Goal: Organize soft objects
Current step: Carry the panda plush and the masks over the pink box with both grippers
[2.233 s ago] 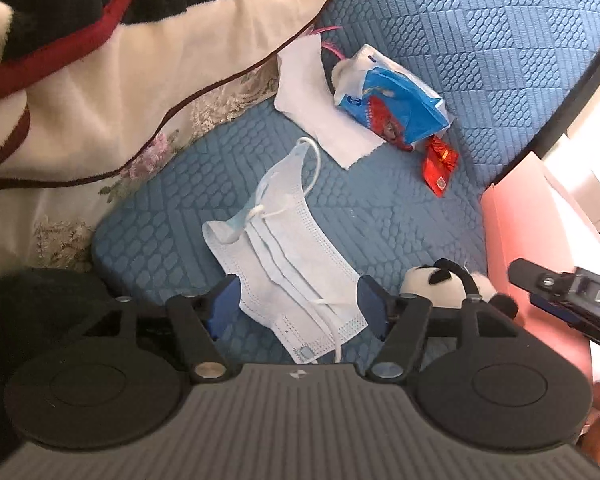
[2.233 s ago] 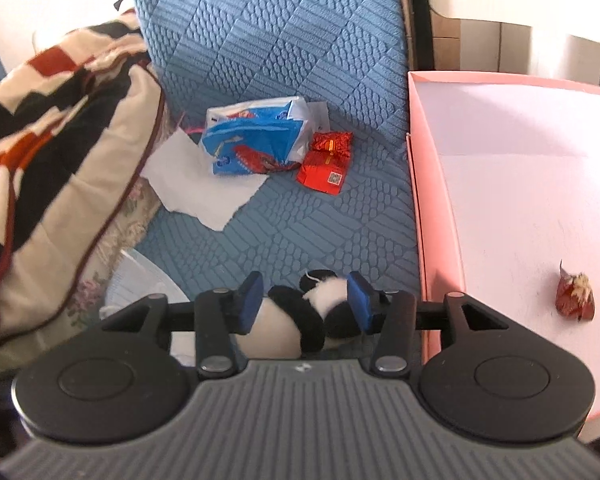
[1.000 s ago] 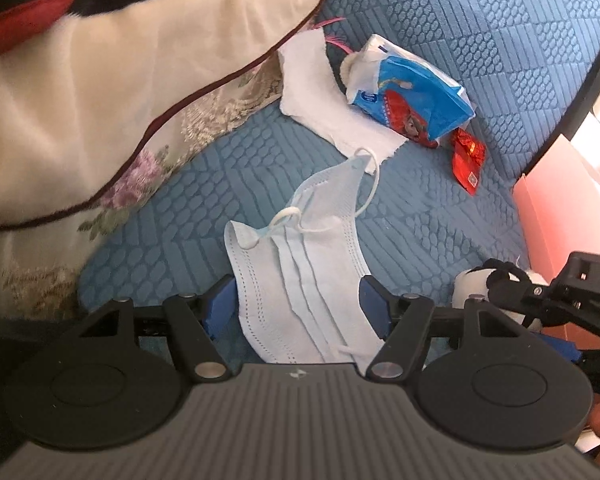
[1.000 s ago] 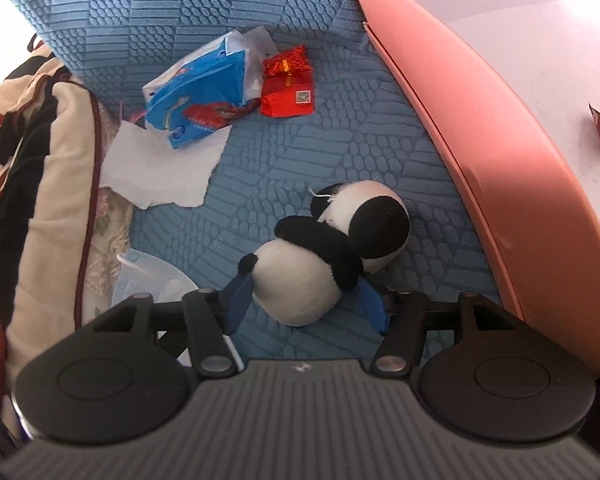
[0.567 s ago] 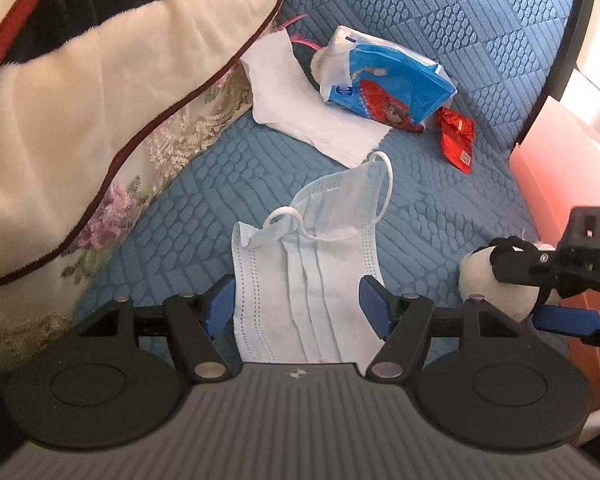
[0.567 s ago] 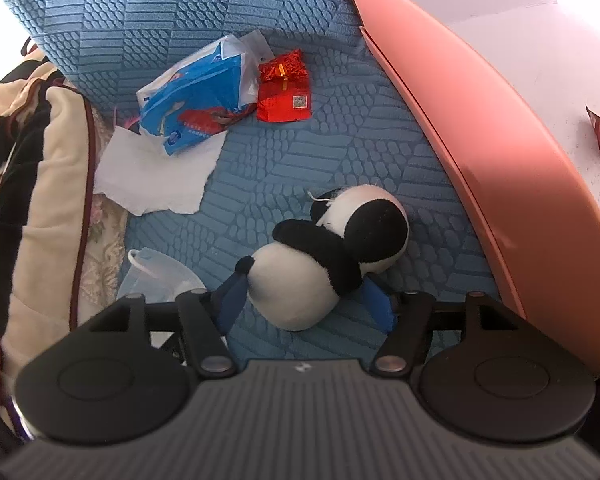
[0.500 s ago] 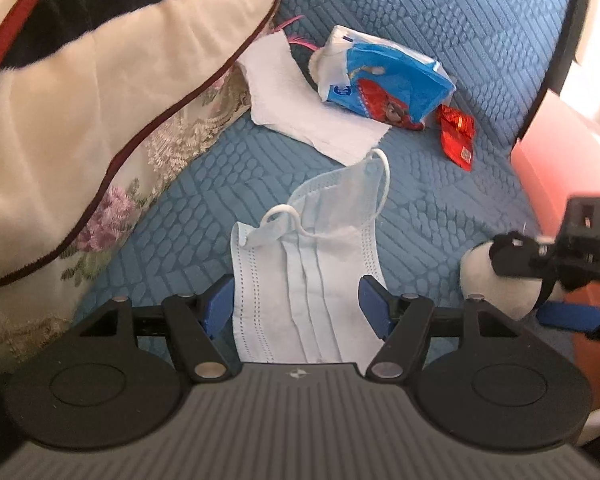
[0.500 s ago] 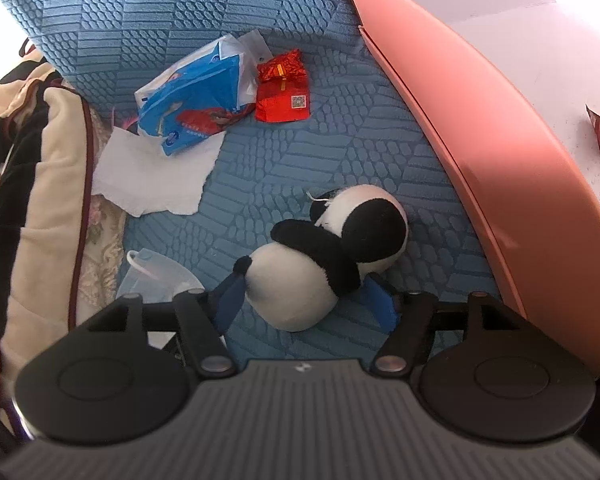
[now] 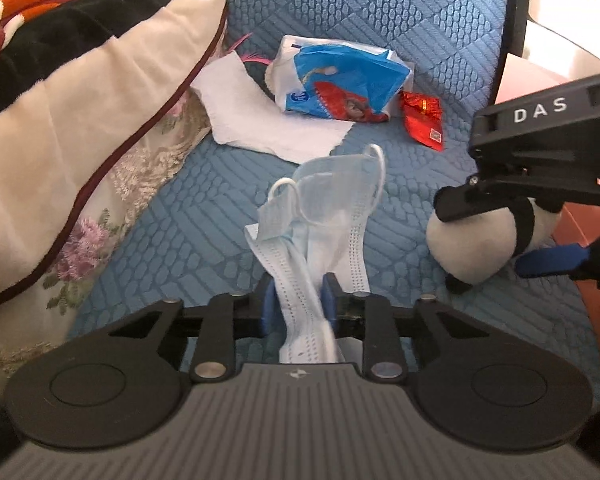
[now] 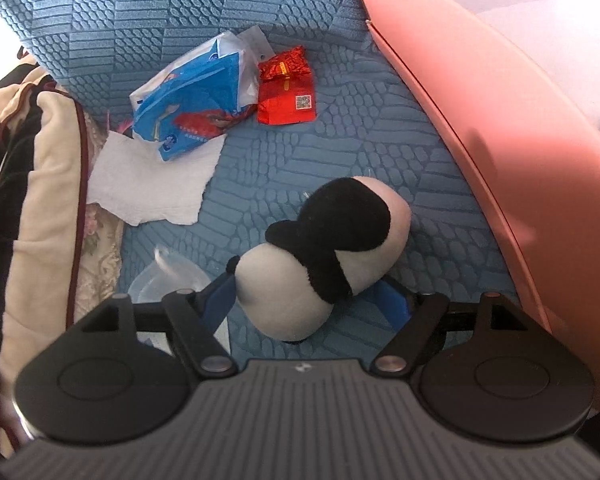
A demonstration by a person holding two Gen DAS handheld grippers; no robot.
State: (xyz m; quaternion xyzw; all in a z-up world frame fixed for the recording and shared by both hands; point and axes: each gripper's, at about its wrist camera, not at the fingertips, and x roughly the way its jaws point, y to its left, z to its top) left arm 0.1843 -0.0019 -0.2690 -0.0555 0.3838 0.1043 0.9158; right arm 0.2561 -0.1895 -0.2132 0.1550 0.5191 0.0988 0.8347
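Gripper (image 9: 295,300) over blue quilted cushion (image 9: 187,236)

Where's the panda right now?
In the right wrist view the panda lies on the blue cushion between the right gripper fingers, beside the pink box.

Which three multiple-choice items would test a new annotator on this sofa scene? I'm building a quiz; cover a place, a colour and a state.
1. Where does the red packet lie?
A. on the pink box
B. beside the blue tissue pack
C. under the blanket

2. What colours is the plush toy?
A. black and white
B. brown
C. blue and red

3. How does the left gripper stand?
A. wide open over bare cushion
B. shut on nothing
C. pinching the face mask

Answers: B, they lie touching on the blue cushion; A, a panda pattern; C, its pads squeeze the bunched mask.
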